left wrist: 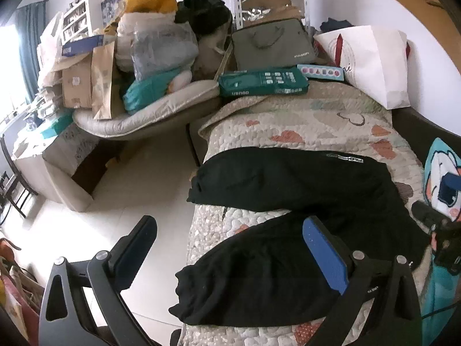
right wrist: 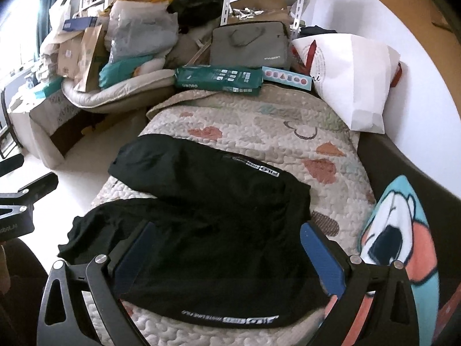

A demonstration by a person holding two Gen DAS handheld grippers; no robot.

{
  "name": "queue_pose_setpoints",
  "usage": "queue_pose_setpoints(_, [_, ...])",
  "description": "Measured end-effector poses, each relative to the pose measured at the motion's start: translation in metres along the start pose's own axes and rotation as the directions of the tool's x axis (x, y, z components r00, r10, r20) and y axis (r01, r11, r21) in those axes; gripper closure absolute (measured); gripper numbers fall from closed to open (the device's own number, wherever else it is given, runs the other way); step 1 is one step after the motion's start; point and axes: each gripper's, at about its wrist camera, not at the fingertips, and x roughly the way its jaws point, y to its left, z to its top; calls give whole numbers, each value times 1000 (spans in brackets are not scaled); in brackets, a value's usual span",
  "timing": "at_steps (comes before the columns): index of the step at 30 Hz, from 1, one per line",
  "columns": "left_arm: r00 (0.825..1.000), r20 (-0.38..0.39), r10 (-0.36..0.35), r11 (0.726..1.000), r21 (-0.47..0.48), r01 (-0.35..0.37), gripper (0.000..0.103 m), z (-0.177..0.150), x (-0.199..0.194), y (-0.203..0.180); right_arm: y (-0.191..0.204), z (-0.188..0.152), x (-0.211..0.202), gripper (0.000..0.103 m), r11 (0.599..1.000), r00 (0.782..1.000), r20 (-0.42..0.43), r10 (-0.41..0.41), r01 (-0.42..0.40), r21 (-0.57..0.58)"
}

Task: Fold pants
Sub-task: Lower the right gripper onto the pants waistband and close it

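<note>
Black pants [left wrist: 276, 216] lie spread on a quilted bedspread [left wrist: 302, 124], both legs pointing left toward the bed edge, the waist at the right. My left gripper [left wrist: 230, 242] is open above the nearer leg's cuff end, holding nothing. In the right wrist view the pants [right wrist: 207, 225] lie with the waistband and its white lettering nearest. My right gripper [right wrist: 227, 245] is open, jaws wide, hovering over the waist part, holding nothing. The right gripper also shows at the right edge of the left wrist view [left wrist: 440, 230].
A green box [left wrist: 263, 82], a grey laptop bag [left wrist: 272, 46] and a white paper bag [left wrist: 371, 63] sit at the far end of the bed. A cartoon pillow [right wrist: 400, 248] lies at the right. Piled boxes and bags [left wrist: 121, 57] stand left; tiled floor [left wrist: 138, 173] beside the bed.
</note>
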Motion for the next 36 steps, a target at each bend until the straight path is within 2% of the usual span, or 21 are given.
queue_pose_setpoints(8, [996, -89, 5, 1000, -3, -5, 1, 15, 51, 12, -9, 28, 40, 1, 996, 998, -54, -46, 42, -75])
queue_pose_setpoints(14, [989, -147, -1, 999, -46, -6, 1, 24, 86, 27, -18, 38, 73, 1, 999, 994, -107, -38, 34, -34])
queue_pose_setpoints(19, [984, -176, -12, 997, -74, -1, 1, 27, 108, 35, -10, 40, 98, 1, 998, 990, -140, -31, 22, -64])
queue_pose_setpoints(27, [979, -205, -11, 999, -54, 0, 1, 35, 140, 39, 0, 43, 134, 1, 994, 985, -173, -2, -17, -105])
queue_pose_setpoints(29, [977, -209, -32, 999, -47, 23, 1, 40, 151, 41, -2, 45, 144, 1, 993, 984, -179, 10, -32, -115])
queue_pose_setpoints(32, [973, -209, -100, 995, -43, 93, 1, 55, 172, 47, -10, 50, 158, 1, 992, 983, -180, 23, -45, -119])
queue_pose_setpoints(34, [961, -218, -168, 986, -35, 164, 1, 70, 197, 54, -18, 55, 169, 1, 992, 983, -181, 35, -56, -111])
queue_pose_setpoints(36, [949, -238, -204, 979, -26, 204, 1, 80, 219, 57, -27, 61, 180, 1, 993, 982, -183, 44, -62, -97])
